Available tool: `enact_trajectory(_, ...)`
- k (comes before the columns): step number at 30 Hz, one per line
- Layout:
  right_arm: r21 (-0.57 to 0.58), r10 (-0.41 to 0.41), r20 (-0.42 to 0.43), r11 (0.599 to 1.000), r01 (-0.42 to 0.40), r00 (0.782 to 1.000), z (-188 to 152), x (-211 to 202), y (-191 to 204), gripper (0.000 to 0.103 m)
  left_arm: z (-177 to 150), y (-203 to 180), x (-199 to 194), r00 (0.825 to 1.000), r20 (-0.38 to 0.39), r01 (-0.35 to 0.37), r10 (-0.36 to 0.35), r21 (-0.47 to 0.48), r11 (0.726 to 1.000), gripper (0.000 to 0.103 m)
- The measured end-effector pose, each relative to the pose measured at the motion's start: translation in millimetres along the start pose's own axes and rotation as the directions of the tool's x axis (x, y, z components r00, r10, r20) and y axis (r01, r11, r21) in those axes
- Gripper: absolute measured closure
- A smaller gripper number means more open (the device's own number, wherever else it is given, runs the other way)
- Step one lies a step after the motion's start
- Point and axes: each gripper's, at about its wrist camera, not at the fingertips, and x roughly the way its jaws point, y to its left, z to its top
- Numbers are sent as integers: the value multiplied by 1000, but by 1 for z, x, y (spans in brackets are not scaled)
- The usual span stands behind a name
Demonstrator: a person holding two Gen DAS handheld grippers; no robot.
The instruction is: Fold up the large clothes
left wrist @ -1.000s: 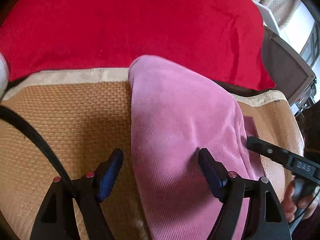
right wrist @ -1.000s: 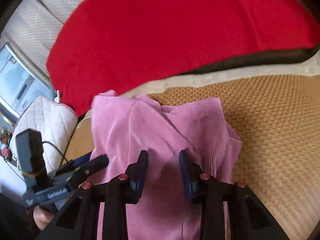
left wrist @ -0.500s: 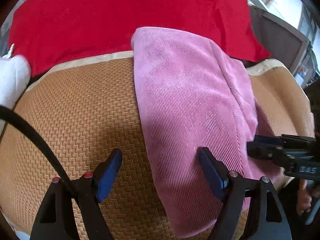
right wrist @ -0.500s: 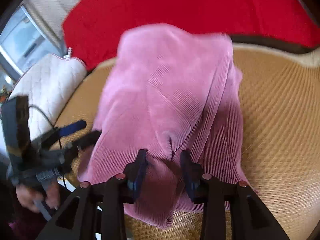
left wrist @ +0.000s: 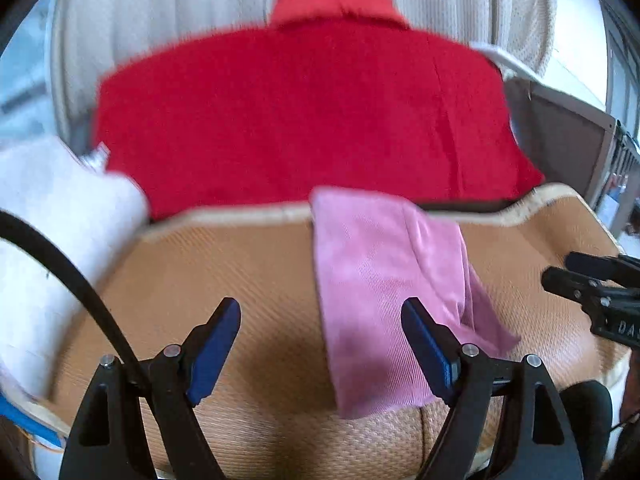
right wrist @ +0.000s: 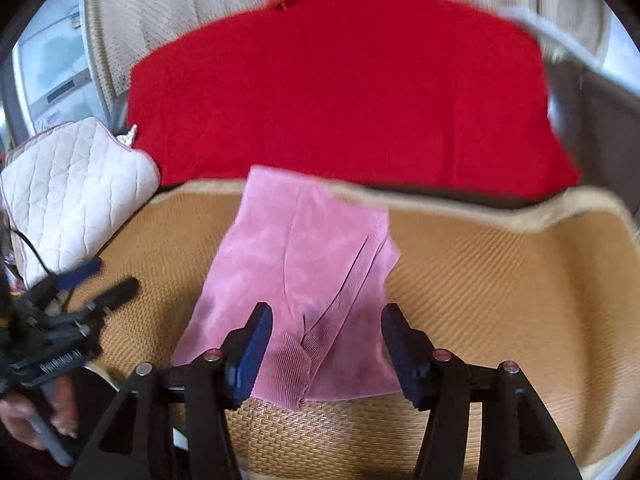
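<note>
pink garment (right wrist: pixel 304 272) ahead of both grippers, folded, likely soft, light, floppy; best pinched at near hem corners; left gripper (left wrist: pixel 320 344) wide open, empty; right gripper (right wrist: pixel 326 344) likewise.

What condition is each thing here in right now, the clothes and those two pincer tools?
Pink garment: folded into a long strip, lying flat on the woven mat, not gripped.
Left gripper: open, holding nothing.
Right gripper: open, holding nothing, above the garment's near end.
Red cloth: spread over the backrest.
White quilted cushion: resting at the mat's left edge.
</note>
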Motion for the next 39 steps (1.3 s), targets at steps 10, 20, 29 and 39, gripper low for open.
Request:
enact_trajectory(10,-74,-95,209,991,113,973,0,-104,35,31,20,9,-98,981,190,-26,32,-34,999,4)
enact_trajectory(20,-33,-150,347,985,171,926,0,-169,48,30,27,10,-157,930,332,-128,156,-106,986,4)
enact_trajectory(29,1,-147,414,987,161,898,-2,-208,53,30,28,-1,-192,904,390,-165,177,-64,984,4)
enact_trajectory(39,-7,-141,458,987,162,878,-9,-236,65,29,27,-19,-224,862,467,-224,197,2,975,3)
